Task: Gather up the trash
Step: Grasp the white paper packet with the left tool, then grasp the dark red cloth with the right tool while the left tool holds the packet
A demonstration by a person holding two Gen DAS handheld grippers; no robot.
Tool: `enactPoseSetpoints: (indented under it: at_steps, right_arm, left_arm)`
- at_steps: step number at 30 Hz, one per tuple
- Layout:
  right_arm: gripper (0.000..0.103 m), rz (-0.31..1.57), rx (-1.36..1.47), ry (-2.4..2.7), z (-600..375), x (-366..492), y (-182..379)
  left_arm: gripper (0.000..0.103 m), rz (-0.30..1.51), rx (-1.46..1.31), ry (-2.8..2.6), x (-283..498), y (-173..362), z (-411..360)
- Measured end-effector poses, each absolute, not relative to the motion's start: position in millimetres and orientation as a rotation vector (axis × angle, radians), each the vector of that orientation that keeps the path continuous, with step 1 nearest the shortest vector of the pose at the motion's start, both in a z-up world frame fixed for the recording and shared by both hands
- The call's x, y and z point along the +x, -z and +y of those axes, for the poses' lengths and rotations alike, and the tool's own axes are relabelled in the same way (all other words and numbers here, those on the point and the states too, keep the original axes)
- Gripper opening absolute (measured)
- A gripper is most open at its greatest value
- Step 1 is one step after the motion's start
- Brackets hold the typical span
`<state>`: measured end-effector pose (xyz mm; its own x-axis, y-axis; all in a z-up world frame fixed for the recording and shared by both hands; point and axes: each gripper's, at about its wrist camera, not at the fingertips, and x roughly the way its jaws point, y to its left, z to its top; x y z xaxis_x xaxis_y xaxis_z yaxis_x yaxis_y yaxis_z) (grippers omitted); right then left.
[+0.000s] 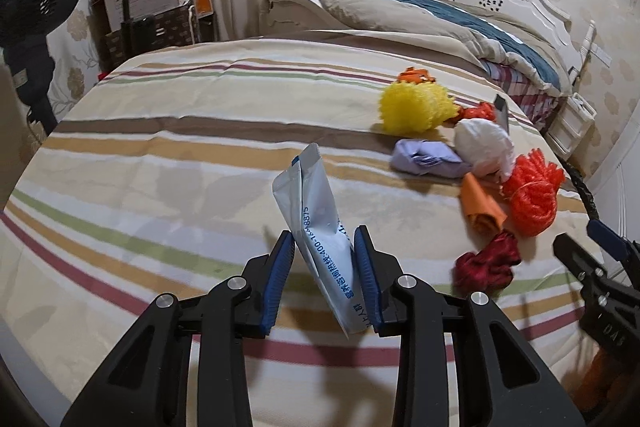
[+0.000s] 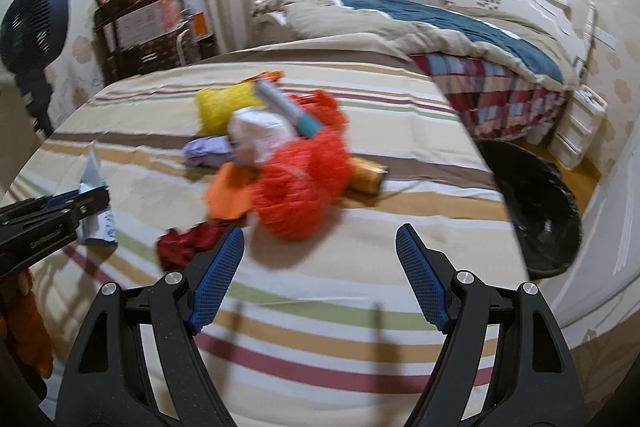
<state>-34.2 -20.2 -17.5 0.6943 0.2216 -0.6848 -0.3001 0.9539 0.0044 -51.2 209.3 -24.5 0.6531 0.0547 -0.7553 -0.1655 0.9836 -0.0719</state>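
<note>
Left gripper (image 1: 325, 277) clamps pouch (image 1: 320, 239); right gripper (image 2: 320, 281) apparently empty.

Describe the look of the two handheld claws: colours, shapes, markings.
Both match. The left claw and right claw each have black plastic arms with triangular cut-outs, silver round pivot bolts, and two tapered fingers faced with blue ribbed pads. Seen side-on, the bodies carry small pale lettering, too blurred to read. No cables show.

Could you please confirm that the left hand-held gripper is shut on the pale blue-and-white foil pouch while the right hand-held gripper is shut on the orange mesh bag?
Not quite: the right hand-held gripper is open and empty, as the right wrist view shows. The left hand-held gripper is indeed shut on the pale blue-and-white foil pouch.
</note>
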Motion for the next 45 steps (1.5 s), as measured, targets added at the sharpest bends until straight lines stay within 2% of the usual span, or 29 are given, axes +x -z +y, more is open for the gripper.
enactPoseSetpoints:
  at_steps: [17, 21, 23, 29, 45]
  right_arm:
    - [0.076, 0.786, -0.238, -0.402, 55.7, -41.8, 35.0]
    - [0.061, 0.832, -0.233, -0.421, 57.0, -37.8, 40.2]
    - [0.059, 0.852, -0.226, -0.434, 56.1, -37.3, 42.9]
    - [0.041, 0.856, -0.201, -0.475, 52.6, -42.3, 42.0]
    - [0.038, 0.755, -0.151, -0.426, 8.6, -55.7, 10.0]
  left_arm:
    - [0.034, 0.827, -0.187, -0.167, -75.9, 26.3, 246.6]
    - [0.034, 0.827, -0.192, -0.164, -77.5, 27.9, 247.8]
    - [0.034, 0.827, -0.195, -0.161, -77.6, 28.2, 246.2]
    - [0.034, 0.821, -0.200, -0.152, -79.1, 26.5, 243.6]
    - [0.033, 0.770, -0.181, -0.094, -79.8, 2.8, 212.8]
